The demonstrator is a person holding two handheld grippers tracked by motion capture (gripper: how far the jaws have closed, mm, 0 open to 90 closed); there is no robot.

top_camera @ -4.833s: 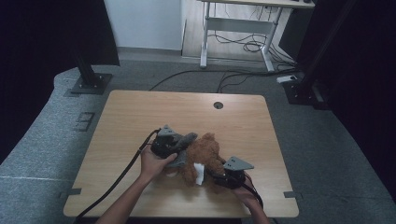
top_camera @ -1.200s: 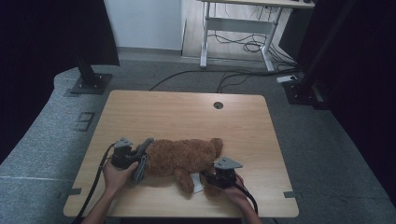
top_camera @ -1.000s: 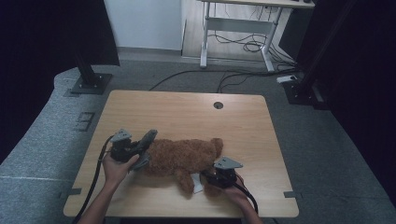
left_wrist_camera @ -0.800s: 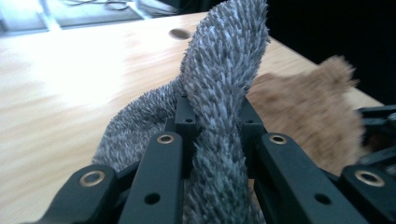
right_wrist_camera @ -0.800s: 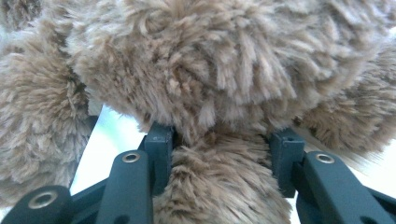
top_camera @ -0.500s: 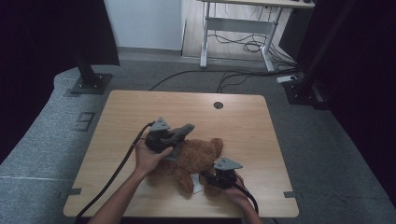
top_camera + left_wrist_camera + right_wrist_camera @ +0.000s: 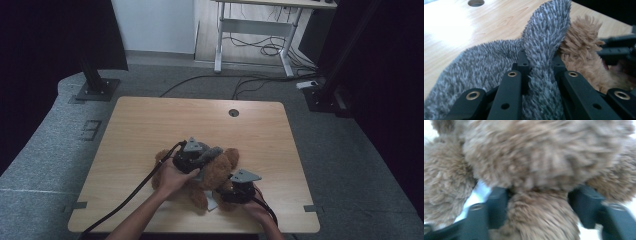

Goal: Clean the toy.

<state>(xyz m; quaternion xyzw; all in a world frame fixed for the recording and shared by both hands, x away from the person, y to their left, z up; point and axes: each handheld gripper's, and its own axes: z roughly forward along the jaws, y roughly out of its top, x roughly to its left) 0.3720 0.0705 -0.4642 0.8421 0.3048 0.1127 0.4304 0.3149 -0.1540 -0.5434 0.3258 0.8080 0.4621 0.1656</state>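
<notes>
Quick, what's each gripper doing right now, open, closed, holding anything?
Left gripper: shut on the grey cloth.
Right gripper: jaws have just been opening, now open, with the brown teddy bear between them.

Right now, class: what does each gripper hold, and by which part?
Left gripper: grey fuzzy cloth, pinched at a fold. Right gripper: jaws just opening around the brown teddy bear's limb.

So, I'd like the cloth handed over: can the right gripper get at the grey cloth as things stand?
Probably not directly. The bear lies between the right gripper and the cloth, which the left gripper clamps. The right gripper's jaws have just been opening, a bear limb between them.
</notes>
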